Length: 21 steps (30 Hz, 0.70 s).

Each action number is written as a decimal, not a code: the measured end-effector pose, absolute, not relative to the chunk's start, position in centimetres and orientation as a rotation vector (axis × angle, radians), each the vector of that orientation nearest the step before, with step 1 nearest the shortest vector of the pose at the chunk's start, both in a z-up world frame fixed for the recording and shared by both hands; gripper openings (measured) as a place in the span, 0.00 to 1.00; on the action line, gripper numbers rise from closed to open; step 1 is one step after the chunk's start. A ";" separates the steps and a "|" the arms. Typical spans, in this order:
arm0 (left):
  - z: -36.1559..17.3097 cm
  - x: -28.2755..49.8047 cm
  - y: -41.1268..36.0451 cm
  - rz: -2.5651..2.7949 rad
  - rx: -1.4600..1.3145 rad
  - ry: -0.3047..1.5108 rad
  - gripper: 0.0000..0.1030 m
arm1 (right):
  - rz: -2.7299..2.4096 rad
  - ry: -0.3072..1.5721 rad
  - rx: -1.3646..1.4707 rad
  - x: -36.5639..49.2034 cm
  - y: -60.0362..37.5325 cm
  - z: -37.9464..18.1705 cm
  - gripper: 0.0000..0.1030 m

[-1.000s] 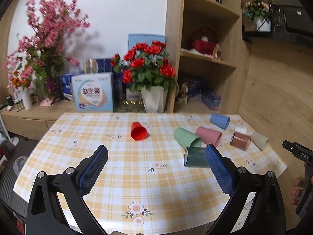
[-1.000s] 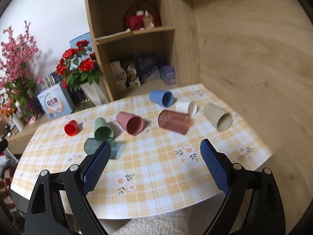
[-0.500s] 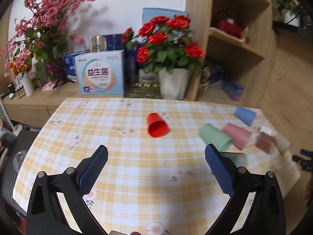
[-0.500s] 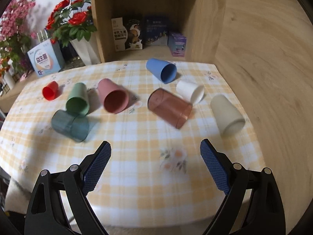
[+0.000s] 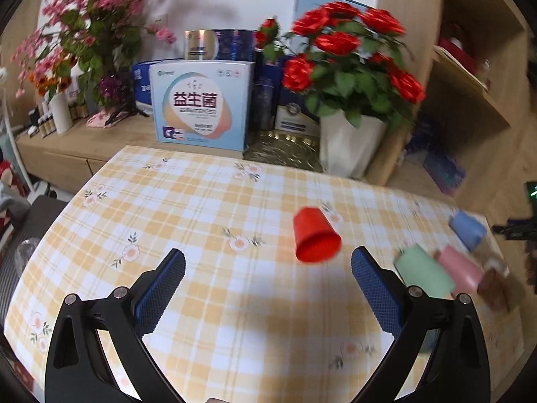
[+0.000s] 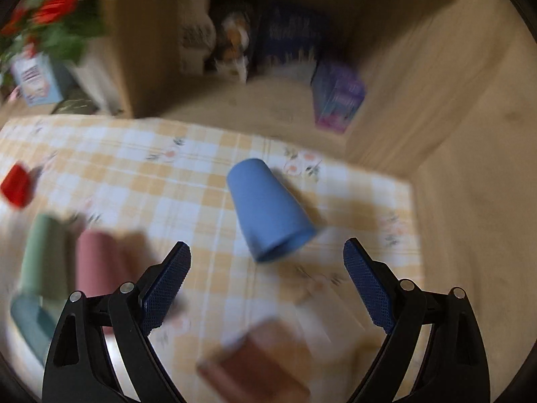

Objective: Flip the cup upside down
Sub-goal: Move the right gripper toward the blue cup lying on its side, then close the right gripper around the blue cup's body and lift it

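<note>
Red cup [image 5: 314, 236] lies on its side on the checked tablecloth [image 5: 188, 208], mouth turned toward the camera, at about 1 o'clock from the left gripper [image 5: 267, 280]. The left gripper is spread wide with nothing between its blue pads, and the red cup sits just ahead of the gap, not touched. At 3 o'clock from the red cup lie a green cup [image 5: 423, 271], a pink cup [image 5: 460, 269] and a blue cup [image 5: 467, 229] — all on their sides, blurred.

In the right wrist view the blue cup [image 6: 268, 213] lies on its side at 12 o'clock from the right gripper [image 6: 266, 265], mouth toward the camera. The right gripper is also spread wide and empty. A brown cup [image 6: 255, 366] lies blurred below the gap — contact cannot be judged.
</note>
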<state>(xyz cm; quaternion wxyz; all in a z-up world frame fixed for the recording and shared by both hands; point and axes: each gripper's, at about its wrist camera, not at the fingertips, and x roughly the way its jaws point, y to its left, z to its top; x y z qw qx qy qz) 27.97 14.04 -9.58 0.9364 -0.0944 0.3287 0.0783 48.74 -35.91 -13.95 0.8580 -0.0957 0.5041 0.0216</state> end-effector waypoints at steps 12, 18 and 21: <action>-12.6 29.0 18.2 0.245 -0.232 0.728 0.93 | -0.054 1.344 -0.338 58.6 -33.9 -21.5 0.86; -13.1 28.6 18.5 0.248 -0.248 0.746 0.93 | -0.081 1.403 -0.131 58.6 -36.0 -23.1 0.68; -12.9 28.4 18.4 0.246 -0.244 0.745 0.93 | -0.046 1.418 -0.081 57.8 -36.4 -22.9 0.65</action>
